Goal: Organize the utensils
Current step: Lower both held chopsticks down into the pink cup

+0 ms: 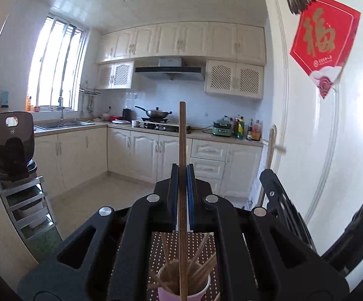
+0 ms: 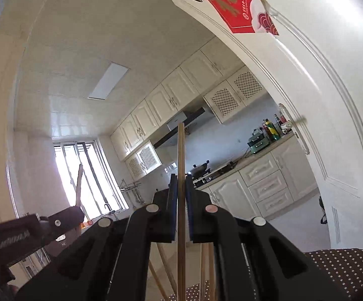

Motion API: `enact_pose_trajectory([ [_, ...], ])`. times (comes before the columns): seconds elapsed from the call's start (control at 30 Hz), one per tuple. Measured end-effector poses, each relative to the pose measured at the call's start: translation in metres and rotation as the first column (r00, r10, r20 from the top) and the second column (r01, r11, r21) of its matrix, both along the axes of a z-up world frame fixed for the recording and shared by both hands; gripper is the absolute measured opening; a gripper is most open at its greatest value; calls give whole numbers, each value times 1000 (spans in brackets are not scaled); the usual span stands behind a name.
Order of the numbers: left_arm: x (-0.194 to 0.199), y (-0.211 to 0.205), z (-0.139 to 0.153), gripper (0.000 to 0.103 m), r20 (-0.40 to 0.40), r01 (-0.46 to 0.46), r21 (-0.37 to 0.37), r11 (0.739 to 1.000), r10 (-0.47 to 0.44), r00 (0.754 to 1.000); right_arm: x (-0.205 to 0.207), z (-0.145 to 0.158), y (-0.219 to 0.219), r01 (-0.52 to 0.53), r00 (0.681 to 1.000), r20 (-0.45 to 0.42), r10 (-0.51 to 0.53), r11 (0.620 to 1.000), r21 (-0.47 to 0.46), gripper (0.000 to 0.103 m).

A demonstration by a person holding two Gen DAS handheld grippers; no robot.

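Both grippers (image 1: 182, 173) (image 2: 180, 183) tight on chopsticks (image 1: 182, 135) (image 2: 181, 150)

Red paper sign (image 1: 324, 47) on the white door (image 1: 332, 138), right side — large gold character 福, small gold print under it unreadable. Dark appliance (image 1: 12, 140) far left on a metal rack — small square "H" mark. Camera body (image 2: 13, 238) left of right wrist view — pale lettering, too blurred to read.

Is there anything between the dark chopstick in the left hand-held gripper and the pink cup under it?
Nothing visible does. The left hand-held gripper holds the dark brown wooden chopstick upright over the pink paper cup, whose mouth is open but crowded with other leaning wooden chopsticks.
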State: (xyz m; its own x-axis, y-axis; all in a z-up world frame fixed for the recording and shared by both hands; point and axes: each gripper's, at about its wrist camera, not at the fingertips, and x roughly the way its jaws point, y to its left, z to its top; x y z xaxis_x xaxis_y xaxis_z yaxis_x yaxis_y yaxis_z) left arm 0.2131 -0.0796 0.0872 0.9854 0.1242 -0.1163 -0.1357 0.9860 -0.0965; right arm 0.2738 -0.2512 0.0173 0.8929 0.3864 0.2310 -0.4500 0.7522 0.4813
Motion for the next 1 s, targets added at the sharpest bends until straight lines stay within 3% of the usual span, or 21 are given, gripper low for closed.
enact_pose_trajectory([
  [0.13, 11, 5, -2, 7, 41, -74, -20, 997, 75, 996, 8, 3, 9, 8, 1000, 25, -7, 999, -36, 5],
  [0.47, 38, 22, -18, 7, 27, -112, -78, 991, 115, 993, 22, 5, 29, -15, 999, 43, 21, 992, -122, 5],
  [0.57, 39, 21, -19, 7, 43, -134, -44, 990, 136, 990, 28, 2, 33, -14, 1000, 19, 17, 989, -144, 6],
  [0.87, 34, 21, -20, 7, 69, -114, -50, 992, 117, 991, 25, -1, 30, 12, 1000, -12, -14, 985, -174, 5],
  [1.0, 33, 16, -22, 7, 75, -121, -5, 993, 121, 990, 23, -1, 30, 7, 1000, -17, -11, 982, -191, 5],
])
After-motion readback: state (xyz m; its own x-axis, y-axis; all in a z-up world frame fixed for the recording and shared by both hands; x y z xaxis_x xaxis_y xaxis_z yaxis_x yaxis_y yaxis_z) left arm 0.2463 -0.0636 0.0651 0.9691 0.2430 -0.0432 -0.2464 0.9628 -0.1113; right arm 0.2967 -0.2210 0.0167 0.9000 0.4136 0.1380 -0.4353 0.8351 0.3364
